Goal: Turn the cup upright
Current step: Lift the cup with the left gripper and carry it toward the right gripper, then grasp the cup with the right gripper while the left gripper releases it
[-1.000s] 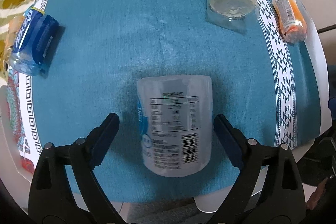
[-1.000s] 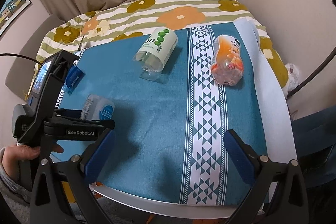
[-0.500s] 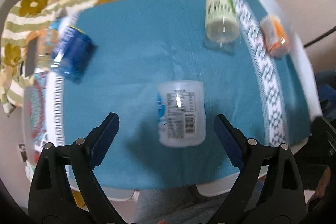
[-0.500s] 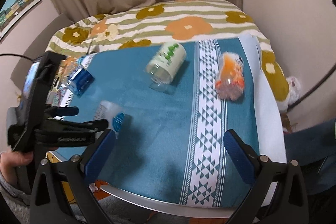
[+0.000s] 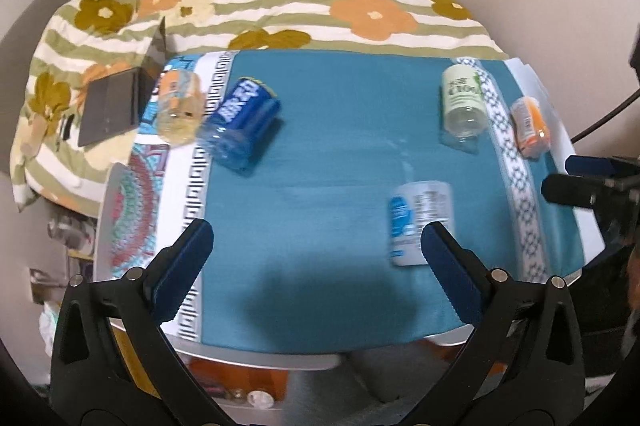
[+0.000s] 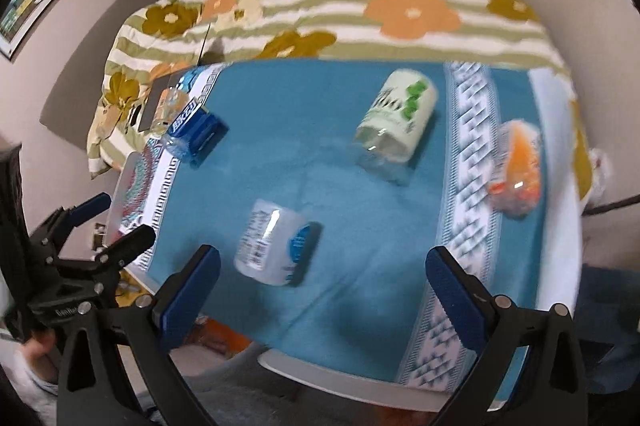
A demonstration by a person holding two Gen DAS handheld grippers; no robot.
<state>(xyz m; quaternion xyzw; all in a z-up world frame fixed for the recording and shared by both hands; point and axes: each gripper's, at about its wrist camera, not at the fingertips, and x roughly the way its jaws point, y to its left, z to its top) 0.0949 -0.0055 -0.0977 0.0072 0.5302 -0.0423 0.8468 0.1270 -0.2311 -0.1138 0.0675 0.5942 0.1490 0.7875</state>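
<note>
Cups lie toppled on the blue cloth (image 5: 340, 154); both grippers (image 5: 316, 254) (image 6: 324, 282) hang wide open, empty; next, close on the white-labelled cup (image 6: 276, 242).

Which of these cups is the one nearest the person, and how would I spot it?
Start at the teal tablecloth with white patterned borders. Near its front edge lies a whitish translucent cup on its side, apart from the others. It alone has a white label with a barcode and a round blue logo; the others are dark blue, pale green and orange.
</note>
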